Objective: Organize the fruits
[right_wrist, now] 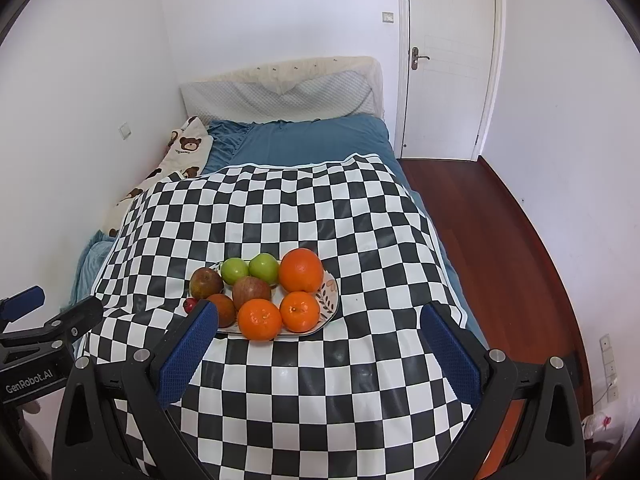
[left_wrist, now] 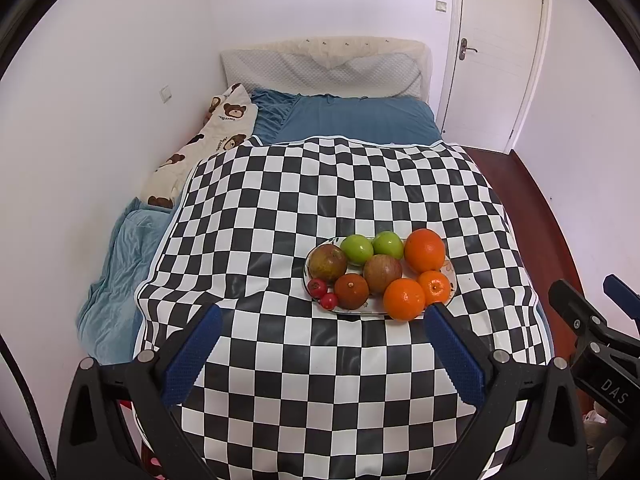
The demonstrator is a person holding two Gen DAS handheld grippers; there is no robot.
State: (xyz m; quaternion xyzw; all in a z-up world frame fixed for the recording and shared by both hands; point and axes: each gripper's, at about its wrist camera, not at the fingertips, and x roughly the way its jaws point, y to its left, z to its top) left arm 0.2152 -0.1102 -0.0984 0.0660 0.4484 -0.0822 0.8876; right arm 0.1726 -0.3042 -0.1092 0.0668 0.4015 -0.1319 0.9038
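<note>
A white patterned plate (left_wrist: 450,285) (right_wrist: 329,296) sits on the checkered cloth and holds a pile of fruit: three oranges (left_wrist: 424,250) (right_wrist: 301,270), two green apples (left_wrist: 357,249) (right_wrist: 235,271), two reddish apples (left_wrist: 327,263) (right_wrist: 251,292), a dark brown-orange fruit (left_wrist: 351,291) and two small red fruits (left_wrist: 317,288). My left gripper (left_wrist: 324,330) is open and empty, just short of the plate's near edge. My right gripper (right_wrist: 320,330) is open and empty, also short of the plate; its left finger (right_wrist: 188,354) hides part of the dark fruit.
The black-and-white checkered cloth (left_wrist: 320,184) (right_wrist: 280,208) covers a bed with a blue sheet (left_wrist: 352,120), a bear-print pillow (left_wrist: 208,136) and a blue blanket (left_wrist: 116,264) at the left. A white door (right_wrist: 448,60) and red wood floor (right_wrist: 500,232) lie to the right.
</note>
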